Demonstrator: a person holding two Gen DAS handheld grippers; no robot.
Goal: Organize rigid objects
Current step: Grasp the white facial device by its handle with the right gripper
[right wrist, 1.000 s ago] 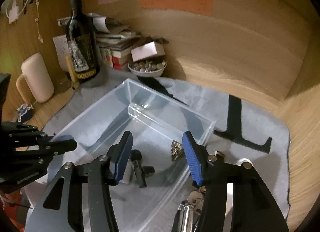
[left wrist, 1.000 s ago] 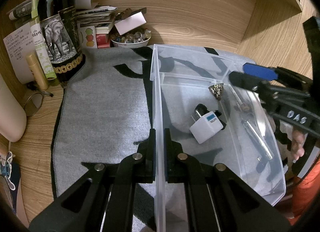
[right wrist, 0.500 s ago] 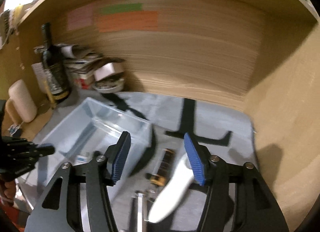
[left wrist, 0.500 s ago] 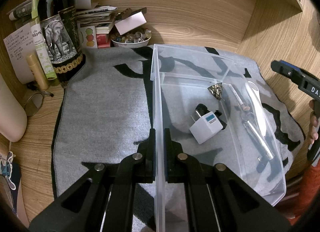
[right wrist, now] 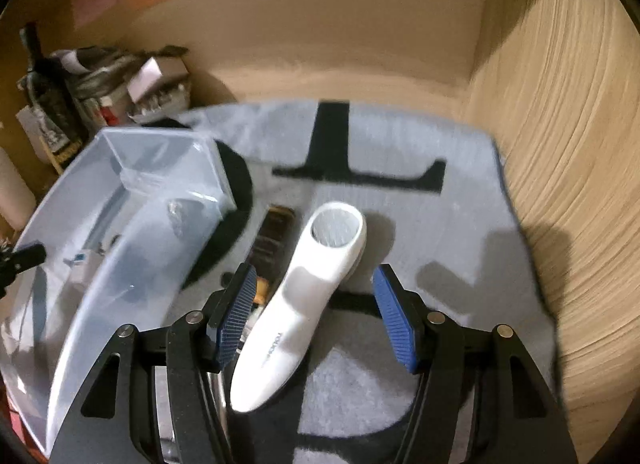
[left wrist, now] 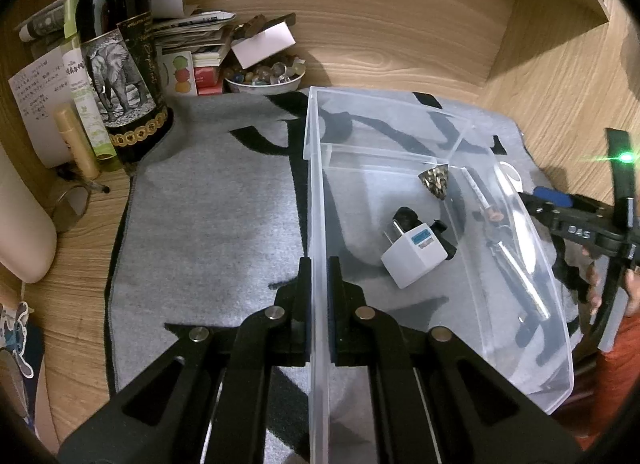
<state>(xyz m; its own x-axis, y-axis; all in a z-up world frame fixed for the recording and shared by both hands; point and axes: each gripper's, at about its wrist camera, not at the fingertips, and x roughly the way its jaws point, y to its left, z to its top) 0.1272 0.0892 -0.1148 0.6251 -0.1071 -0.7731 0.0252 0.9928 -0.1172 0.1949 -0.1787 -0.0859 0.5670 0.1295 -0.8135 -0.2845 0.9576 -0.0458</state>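
A clear plastic bin (left wrist: 316,168) stands on a grey mat; it also shows in the right wrist view (right wrist: 120,200). My left gripper (left wrist: 319,292) is shut on the bin's left wall. Inside lie a white plug adapter (left wrist: 414,255), a black piece behind it and a small patterned cone (left wrist: 435,182). My right gripper (right wrist: 316,312) is open, its blue pads either side of a white handheld device (right wrist: 304,300) lying on the mat right of the bin. A dark brown object (right wrist: 272,240) and a silver metal piece (right wrist: 218,392) lie beside the device.
A wine bottle (left wrist: 120,64), papers, books and a bowl of stones (left wrist: 264,78) stand at the back left. A pale mug (left wrist: 24,232) is at the left. Wooden walls close in the back and right side. The mat (right wrist: 440,224) reaches the right wall.
My right gripper left the space over the bin, swung right and came down around the white device. My left gripper has held the bin wall throughout.
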